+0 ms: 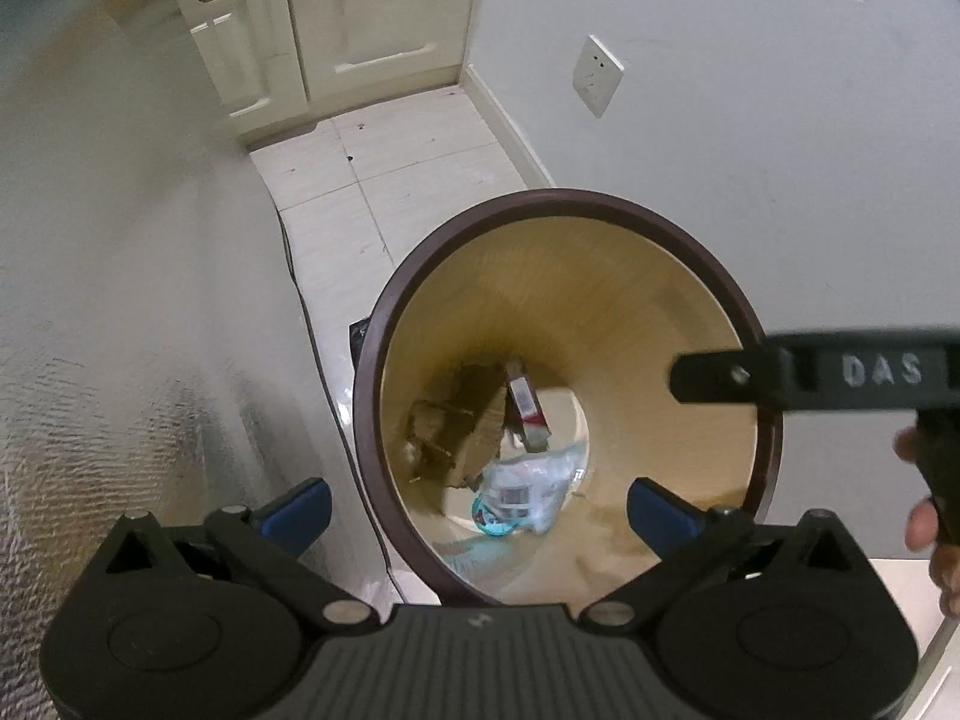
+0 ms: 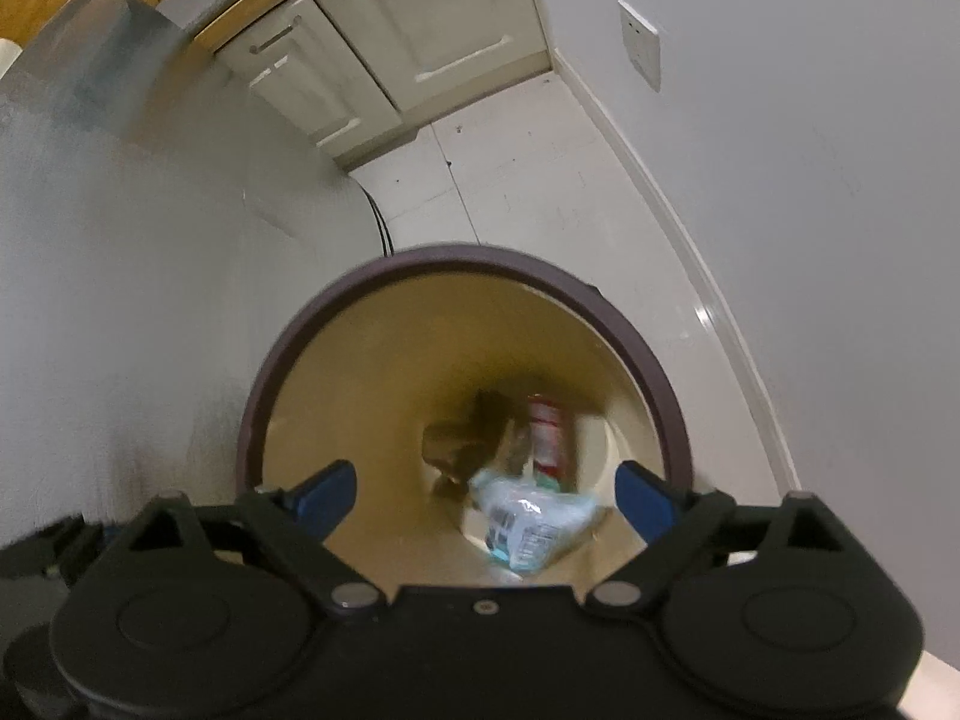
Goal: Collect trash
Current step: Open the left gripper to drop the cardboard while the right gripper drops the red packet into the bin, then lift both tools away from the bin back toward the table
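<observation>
A round trash bin with a dark brown rim [image 1: 456, 222] [image 2: 456, 258] and a tan inside stands on the floor below both grippers. At its bottom lie a crumpled clear plastic bottle [image 1: 528, 489] [image 2: 528, 519], a red and white box [image 1: 525, 399] [image 2: 547, 435] and brown cardboard pieces [image 1: 456, 420] [image 2: 462, 441]. My left gripper [image 1: 480, 510] is open and empty above the bin. My right gripper [image 2: 486, 495] is open and empty above the bin; its black body also shows in the left wrist view [image 1: 840, 375], over the bin's right rim.
A silvery appliance side [image 1: 120, 300] [image 2: 120, 270] stands close on the left. A white wall with a socket plate [image 1: 597, 75] [image 2: 641, 42] runs on the right. Cream cabinet doors [image 1: 372, 12] [image 2: 420, 24] close the far end of the tiled floor [image 1: 390, 168].
</observation>
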The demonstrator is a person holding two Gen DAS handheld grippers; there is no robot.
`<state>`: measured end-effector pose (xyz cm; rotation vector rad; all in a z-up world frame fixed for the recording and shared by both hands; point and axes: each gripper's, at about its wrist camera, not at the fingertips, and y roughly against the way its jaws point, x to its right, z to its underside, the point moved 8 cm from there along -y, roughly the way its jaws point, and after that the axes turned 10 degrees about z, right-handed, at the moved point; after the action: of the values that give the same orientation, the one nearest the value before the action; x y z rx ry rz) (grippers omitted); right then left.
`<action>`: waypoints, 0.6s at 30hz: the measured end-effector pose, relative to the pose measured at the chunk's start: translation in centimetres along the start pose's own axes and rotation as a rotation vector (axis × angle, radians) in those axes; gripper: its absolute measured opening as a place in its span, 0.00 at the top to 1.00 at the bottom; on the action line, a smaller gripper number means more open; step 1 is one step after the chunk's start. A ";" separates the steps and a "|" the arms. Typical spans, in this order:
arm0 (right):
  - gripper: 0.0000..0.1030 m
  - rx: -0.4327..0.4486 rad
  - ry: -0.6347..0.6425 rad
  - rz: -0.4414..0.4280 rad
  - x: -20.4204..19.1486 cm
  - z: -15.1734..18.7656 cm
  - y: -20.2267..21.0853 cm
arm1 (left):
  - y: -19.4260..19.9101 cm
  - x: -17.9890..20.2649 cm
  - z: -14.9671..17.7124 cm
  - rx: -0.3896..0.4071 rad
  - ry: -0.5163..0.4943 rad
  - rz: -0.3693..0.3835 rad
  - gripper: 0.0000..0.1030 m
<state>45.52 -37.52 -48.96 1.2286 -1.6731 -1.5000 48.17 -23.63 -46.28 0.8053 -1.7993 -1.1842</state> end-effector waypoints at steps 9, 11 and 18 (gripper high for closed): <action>0.05 0.005 -0.019 -0.002 1.7 2.0 3.0 | 2.6 0.7 0.9 0.013 0.010 -0.004 0.00; 0.03 0.020 -0.014 -0.004 1.8 2.1 4.2 | 3.5 0.8 1.2 0.018 0.014 -0.010 0.00; 0.00 0.068 0.028 -0.002 1.8 2.1 8.2 | 7.2 0.8 2.4 0.050 0.037 -0.027 0.00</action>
<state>40.88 -38.60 -41.77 1.2807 -1.7176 -1.4313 45.13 -20.80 -39.90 0.8780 -1.7990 -1.1381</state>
